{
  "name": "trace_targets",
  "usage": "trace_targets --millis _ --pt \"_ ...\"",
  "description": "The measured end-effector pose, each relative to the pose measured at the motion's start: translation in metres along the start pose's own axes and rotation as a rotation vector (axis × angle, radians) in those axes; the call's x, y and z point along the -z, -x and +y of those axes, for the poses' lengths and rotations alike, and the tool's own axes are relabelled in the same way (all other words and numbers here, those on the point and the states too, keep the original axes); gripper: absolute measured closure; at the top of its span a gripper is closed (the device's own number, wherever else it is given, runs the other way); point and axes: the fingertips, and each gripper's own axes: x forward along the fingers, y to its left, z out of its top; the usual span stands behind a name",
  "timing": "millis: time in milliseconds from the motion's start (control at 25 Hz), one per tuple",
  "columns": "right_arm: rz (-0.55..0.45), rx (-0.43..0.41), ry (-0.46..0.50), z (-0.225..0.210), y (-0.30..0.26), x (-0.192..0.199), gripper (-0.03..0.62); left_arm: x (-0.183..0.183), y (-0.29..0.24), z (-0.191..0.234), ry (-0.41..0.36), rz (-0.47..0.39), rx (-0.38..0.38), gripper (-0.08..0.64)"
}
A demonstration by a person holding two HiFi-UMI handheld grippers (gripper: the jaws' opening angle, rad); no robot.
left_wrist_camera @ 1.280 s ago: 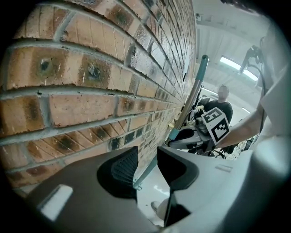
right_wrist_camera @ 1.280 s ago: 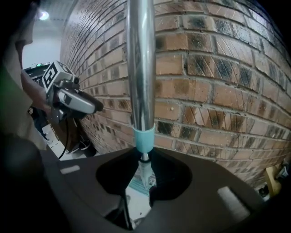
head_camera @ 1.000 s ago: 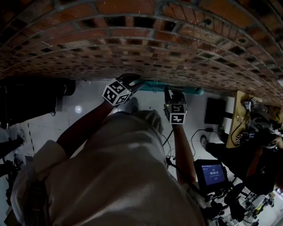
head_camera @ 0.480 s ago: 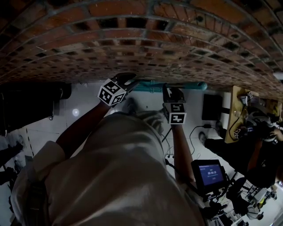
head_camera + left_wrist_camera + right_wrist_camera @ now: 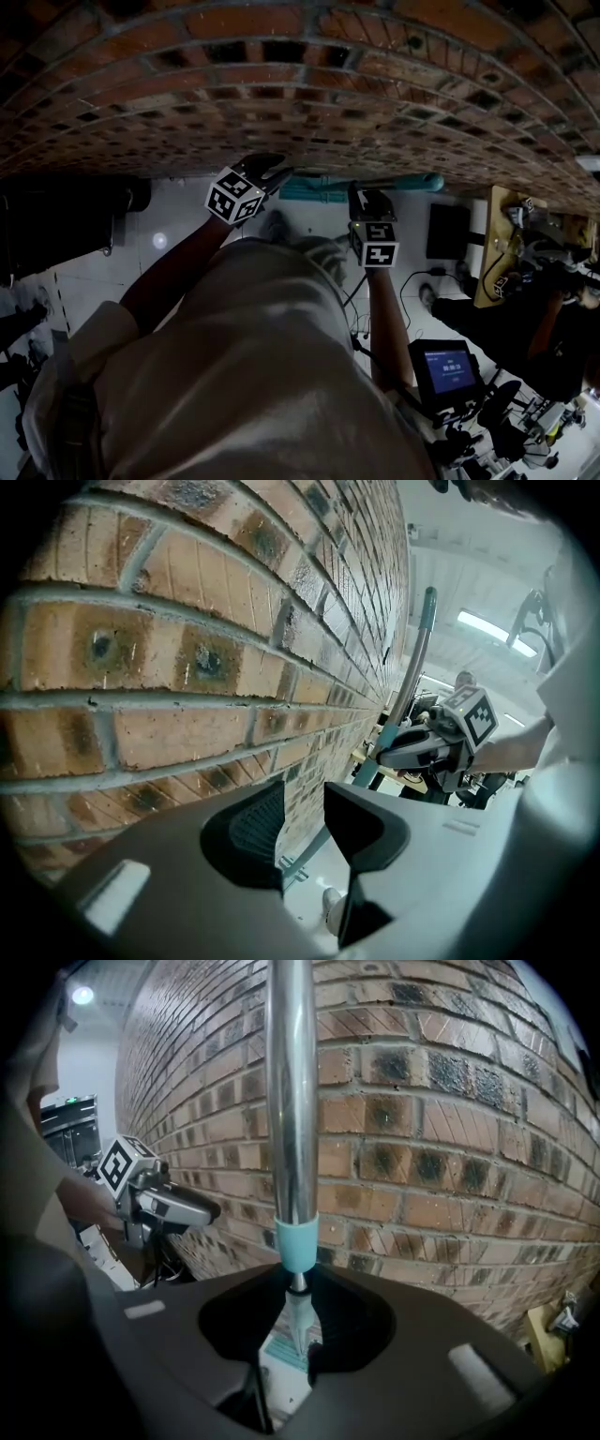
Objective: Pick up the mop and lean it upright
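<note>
While the person stands facing a brick wall point(image 5: 281, 94), the left tongs point(image 5: 272, 169) sit at the left of the pair, close to the bricks. In the left gripper view the left tongs point(image 5: 300, 827) have their jaws apart with nothing pressed between them. Only a lower stretch of the mop's pole shows through the gap, farther off.

Just right of them is the mop point(image 5: 375, 185), its teal handle running along the foot of the wall in the head view. In the left gripper view the mop point(image 5: 417, 658) rises steeply, close beside the bricks; whether it touches them I cannot tell.

Further right, the right tongs point(image 5: 368, 195) are closed on the pole. In the right gripper view the silver pole and its teal collar climb straight up from between the jaws of the right tongs point(image 5: 298, 1335). The mop's pale head shows below them.

At the far right are a wooden desk point(image 5: 497, 253) and a small lit screen point(image 5: 448, 367).
</note>
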Motion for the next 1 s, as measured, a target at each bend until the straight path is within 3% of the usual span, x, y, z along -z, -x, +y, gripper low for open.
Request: trace_targets --millis 760,1000 --pt "0.043 0.011 -0.026 -0.015 -0.018 0.015 0.503 0.003 -0.010 0.016 0.032 0.013 0.000 0.411" --pt "0.016 0.011 -0.016 -0.013 -0.019 0.000 0.503 0.003 -0.009 0.018 0.034 0.017 -0.003 0.411"
